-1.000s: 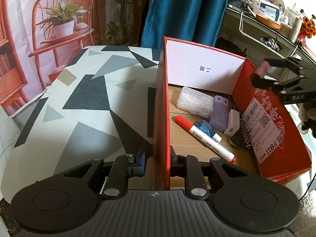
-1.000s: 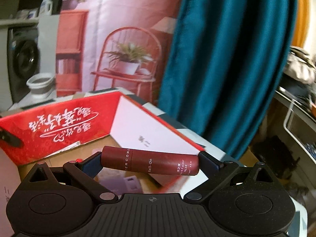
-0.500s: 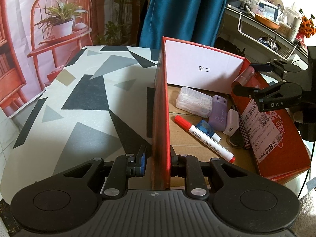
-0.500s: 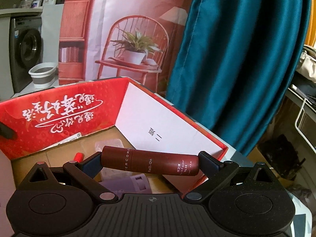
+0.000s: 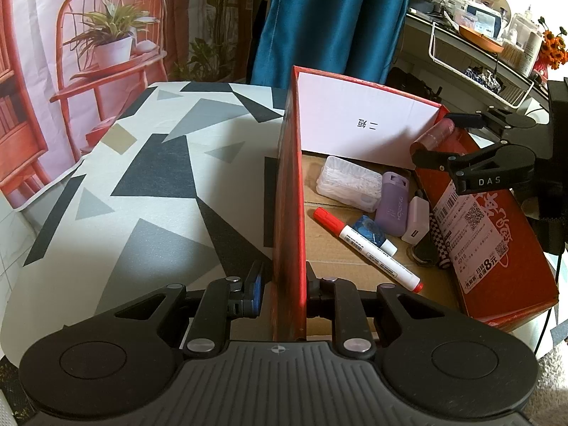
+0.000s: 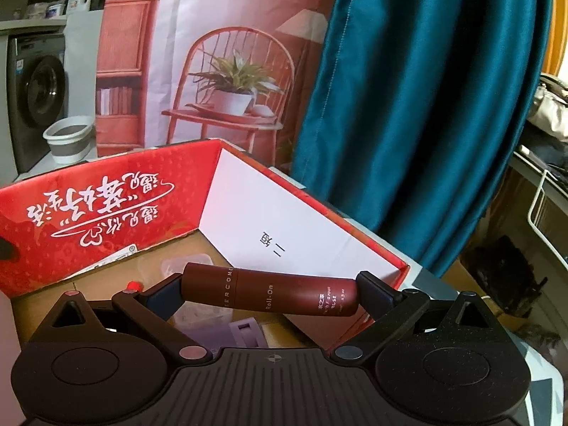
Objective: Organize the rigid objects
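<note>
Red box on a patterned worktop

The left gripper (image 5: 284,284) pinches the red box (image 5: 288,191) wall; the right gripper (image 6: 271,293) clamps a maroon roll-on tube (image 6: 269,289) endwise above it, on the triangle-print worktop (image 5: 142,191) before a teal curtain (image 5: 333,17).

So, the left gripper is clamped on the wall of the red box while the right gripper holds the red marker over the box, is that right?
Not quite: the right gripper holds a dark red roll-on tube, not the red marker, which lies on the floor of the red box, as the left wrist view shows. The left gripper is indeed clamped on the box wall.
</note>
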A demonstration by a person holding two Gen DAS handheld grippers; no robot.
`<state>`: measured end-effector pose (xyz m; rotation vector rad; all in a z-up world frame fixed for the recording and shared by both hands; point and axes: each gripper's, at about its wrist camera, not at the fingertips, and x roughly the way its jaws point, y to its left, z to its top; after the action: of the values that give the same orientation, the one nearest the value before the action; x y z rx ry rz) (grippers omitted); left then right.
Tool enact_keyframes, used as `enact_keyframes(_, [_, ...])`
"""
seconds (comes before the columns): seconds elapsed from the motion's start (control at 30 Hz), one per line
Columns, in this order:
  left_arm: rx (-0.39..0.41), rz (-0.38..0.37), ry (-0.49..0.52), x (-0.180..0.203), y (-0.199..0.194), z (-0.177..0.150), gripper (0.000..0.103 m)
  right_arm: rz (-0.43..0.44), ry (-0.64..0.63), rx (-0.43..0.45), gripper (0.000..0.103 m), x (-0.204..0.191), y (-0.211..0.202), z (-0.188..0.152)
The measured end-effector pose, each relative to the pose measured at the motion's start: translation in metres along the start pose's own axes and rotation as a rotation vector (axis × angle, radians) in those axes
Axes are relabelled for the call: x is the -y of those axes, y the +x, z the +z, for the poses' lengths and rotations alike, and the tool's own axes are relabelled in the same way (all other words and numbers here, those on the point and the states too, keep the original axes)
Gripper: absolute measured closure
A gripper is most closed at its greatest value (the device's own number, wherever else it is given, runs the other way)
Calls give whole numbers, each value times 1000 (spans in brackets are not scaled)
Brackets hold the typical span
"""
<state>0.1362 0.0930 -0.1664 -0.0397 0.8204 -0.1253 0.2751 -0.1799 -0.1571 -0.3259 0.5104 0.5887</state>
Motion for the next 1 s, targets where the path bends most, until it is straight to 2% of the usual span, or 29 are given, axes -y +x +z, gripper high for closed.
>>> enact_keyframes(0.07, [1, 0, -3, 0, 0, 0, 80, -7, 7, 4, 1, 2, -1, 1])
enact_keyframes(0.5, [-2, 19, -14, 2, -3, 2, 80, -50, 124, 19, 1, 14, -27, 5])
enact_keyframes(0.9, [106, 48, 14, 11, -39, 22, 78, -147, 393, 18, 0, 26, -96, 12])
enact_keyframes(1.0, [156, 53, 28, 15, -56, 31, 68, -175, 430, 32, 0, 23, -117, 15])
